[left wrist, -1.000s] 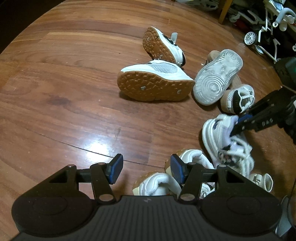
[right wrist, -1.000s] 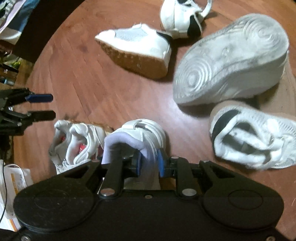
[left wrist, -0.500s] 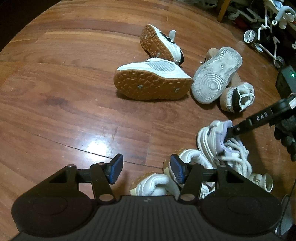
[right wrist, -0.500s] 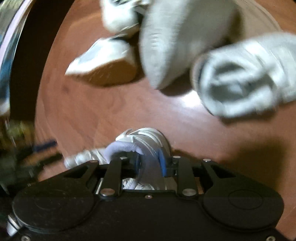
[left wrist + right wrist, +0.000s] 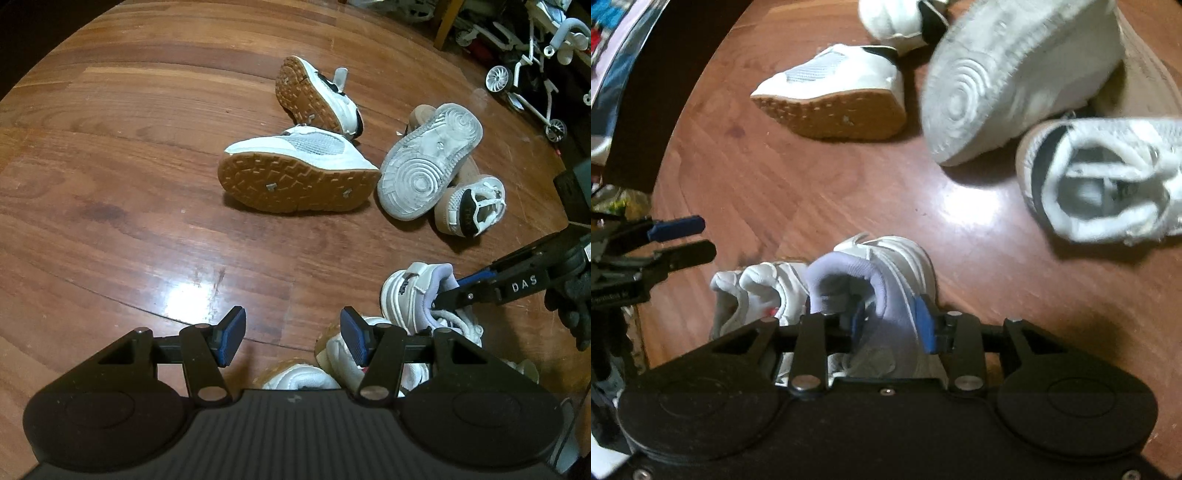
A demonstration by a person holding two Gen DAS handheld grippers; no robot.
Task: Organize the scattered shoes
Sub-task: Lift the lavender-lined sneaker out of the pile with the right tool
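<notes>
Shoes are scattered over the wooden floor (image 5: 129,184); one white sneaker w/ lilac lining (image 5: 882,280) is pinched at its collar by the right gripper (image 5: 892,325), beside another small white shoe (image 5: 761,291). The left gripper (image 5: 291,341) is spread wide, nothing between its fingers, held above the floor near that same cluster. Two tan-soled sneakers (image 5: 299,177) and a grey-soled pair (image 5: 428,166) are seen further off, tipped over. Risk, as judged: the soft padded collar could slip from the pinch if the shoe is swung quickly, & loose laces could be snagged on the neighbouring shoe, dragging it along.
</notes>
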